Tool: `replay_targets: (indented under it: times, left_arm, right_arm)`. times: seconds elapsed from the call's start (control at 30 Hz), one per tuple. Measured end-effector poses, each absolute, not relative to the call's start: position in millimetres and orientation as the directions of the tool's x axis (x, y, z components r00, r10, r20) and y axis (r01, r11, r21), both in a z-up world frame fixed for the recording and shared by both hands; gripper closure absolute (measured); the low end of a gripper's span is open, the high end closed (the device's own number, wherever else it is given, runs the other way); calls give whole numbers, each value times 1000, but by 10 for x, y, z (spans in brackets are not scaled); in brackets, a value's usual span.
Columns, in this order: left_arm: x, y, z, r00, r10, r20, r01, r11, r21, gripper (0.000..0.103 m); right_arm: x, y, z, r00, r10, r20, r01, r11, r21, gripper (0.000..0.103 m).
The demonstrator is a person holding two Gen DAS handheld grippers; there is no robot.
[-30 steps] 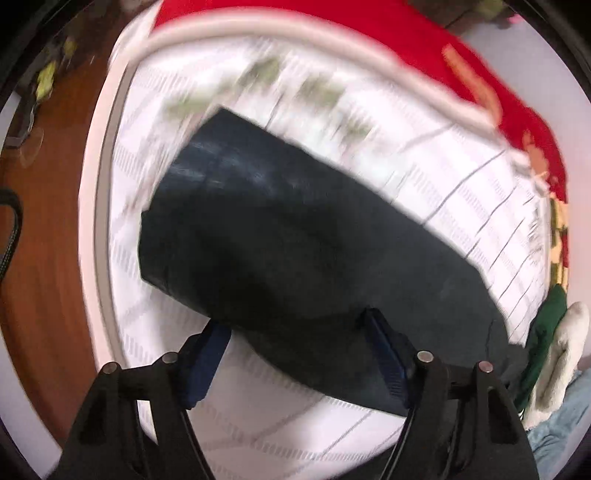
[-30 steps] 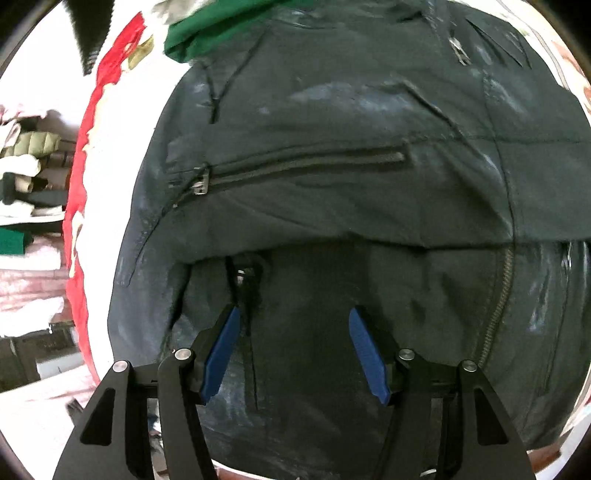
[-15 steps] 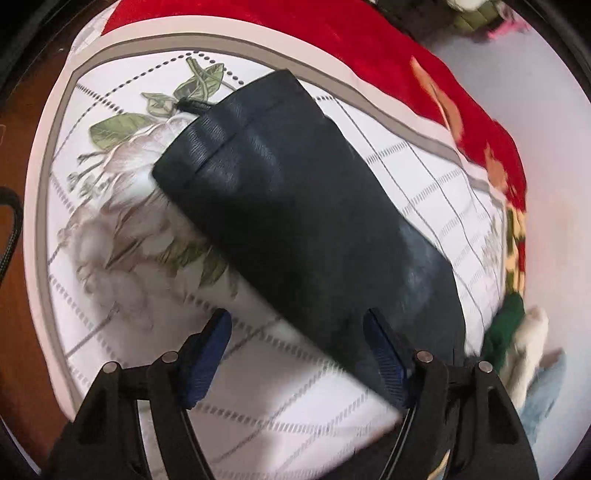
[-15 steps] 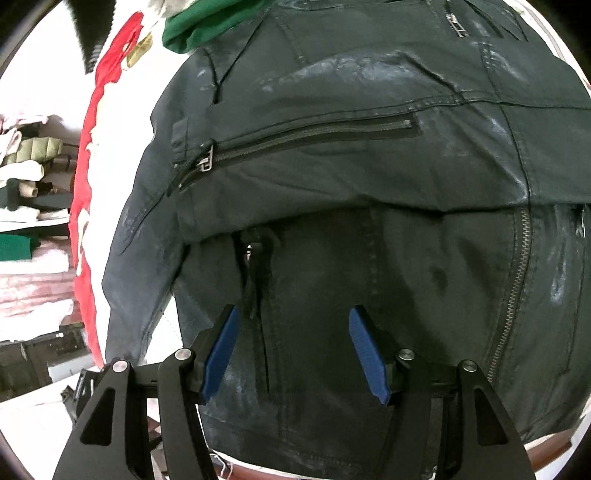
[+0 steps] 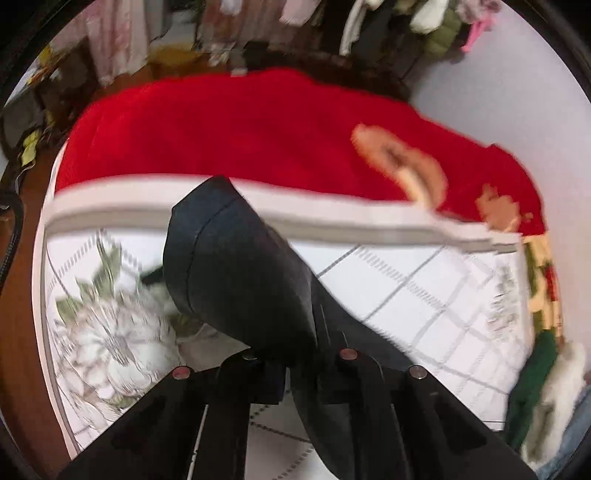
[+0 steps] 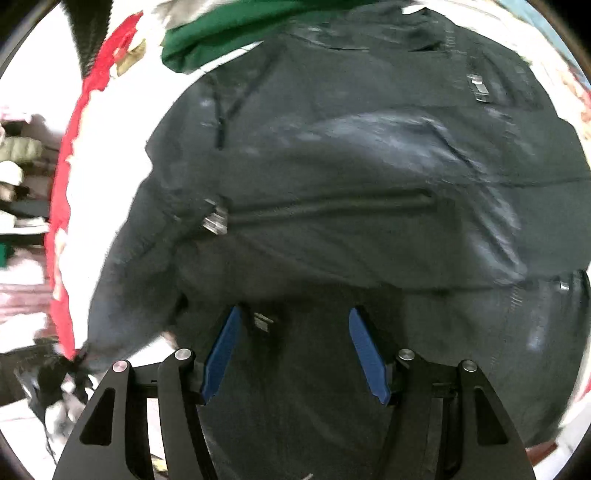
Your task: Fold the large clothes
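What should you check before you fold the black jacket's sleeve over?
1. Left tongs shut on the sleeve: ok.
2. Sleeve lifted off the flowery sheet: ok.
3. Right tongs open, holding nothing: ok.
4. Jacket body lying flat: not ok, it is creased.
5. Green garment off the jacket: cannot tell, they meet at the collar edge.

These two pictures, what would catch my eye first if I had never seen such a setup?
Likely the black jacket, which fills nearly the whole right wrist view, its zip pocket running across the middle above the open right gripper with its blue pads. In the left wrist view, the left gripper is shut on the jacket's dark sleeve, lifted over a white floral bedspread, with a vivid red blanket behind it.
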State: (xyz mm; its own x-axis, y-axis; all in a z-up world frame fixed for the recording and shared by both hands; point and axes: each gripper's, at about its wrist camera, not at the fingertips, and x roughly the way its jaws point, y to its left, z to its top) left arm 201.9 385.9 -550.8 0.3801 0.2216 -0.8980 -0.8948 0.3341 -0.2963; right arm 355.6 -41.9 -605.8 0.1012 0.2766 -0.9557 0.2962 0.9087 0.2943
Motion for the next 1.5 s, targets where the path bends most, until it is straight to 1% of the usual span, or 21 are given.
replay_targets:
  times: [0.07,0.17,0.2,0.23,0.27,0.4,0.5,0.63,0.73,0.8,0.9,0.97,1.07,1.17,1.27,1.33,1.37,1.4,1.43,1.47,1.5]
  left_arm:
    - [2047,3844,-5308,407,237,-882,-881,357,-310,96]
    - [2132,3727,-4995,453,260,-853,-849,416,-325,96]
    - [2222,3675,-4929,464,269,-844,-837,446,-318,96]
    - [2303,3619,-4871,475,276,-835,-823,477,-310,96]
    - [2381,3536,-4778,483,293,-825,-805,519,-287,96]
    - [2550,3228,-4506,519,348,-781,-732,653,-196,97]
    - [2741,2881,-4328,565,345,-749,-655,740,-153,98]
    - [2978,2139,-4087,646,285,-708,-502,857,-113,98]
    - [3103,1453,-3952,697,189,-691,-360,926,-111,98]
    - [3190,859,-3905,722,109,-683,-246,963,-107,98]
    - [3270,-25,-3967,702,-42,-711,-77,988,-135,98]
    - [3301,-658,-4158,632,-171,-756,36,981,-191,98]
    - [3286,-1422,-4459,531,-247,-810,154,969,-195,98]
    - [3173,-1976,-4866,453,-201,-869,237,966,-100,97]
    - [3127,-2187,-5144,392,-142,-909,255,966,-41,94]
    - [3142,-2149,-5278,351,-133,-927,227,972,-54,89]
    - [3145,-2106,-5298,340,-144,-929,214,974,-73,85]
    - [3118,-2071,-5300,333,-161,-929,210,973,-93,60]
    - [3121,-2048,-5289,323,-174,-930,200,973,-113,15]
    - [3117,-2022,-5251,322,-191,-927,189,973,-135,3]
    - [3121,-1973,-5226,328,-189,-926,162,976,-142,2]
  right_arm:
    - [3692,-315,-6087,148,356,-923,308,870,385,39]
    - [3891,-110,-6179,210,380,-901,278,860,428,39]
    - [3958,-30,-6266,186,385,-904,275,863,424,37]
    - [4032,50,-6421,123,370,-921,277,878,390,37]
    - [4069,52,-6458,111,361,-926,278,883,378,36]
    - [4040,-97,-6296,123,409,-904,291,857,426,35]
    - [3890,-379,-6067,154,396,-905,282,861,424,35]
    - [3646,-1076,-5877,186,376,-908,365,831,420,35]
    - [3421,-1676,-5759,213,352,-912,439,799,411,35]
    - [3339,-2047,-5685,228,336,-914,477,780,405,35]
    - [3150,-2599,-5609,247,304,-920,528,754,390,35]
    - [3039,-2944,-5600,251,278,-927,551,747,373,35]
    - [2902,-3362,-5648,248,253,-935,581,734,352,35]
    - [2765,-3681,-5707,239,235,-942,607,721,334,35]
    - [2646,-3901,-5795,224,246,-943,621,710,332,35]
    - [2598,-3936,-5834,221,242,-945,612,719,328,35]
    - [2587,-3977,-5835,222,230,-948,600,734,318,35]
    - [2585,-3997,-5828,221,218,-950,591,745,309,35]
    - [2589,-4017,-5821,223,212,-951,584,753,305,35]
    - [2583,-4047,-5811,227,209,-951,574,761,304,34]
    - [2601,-4041,-5804,228,213,-950,570,762,307,33]
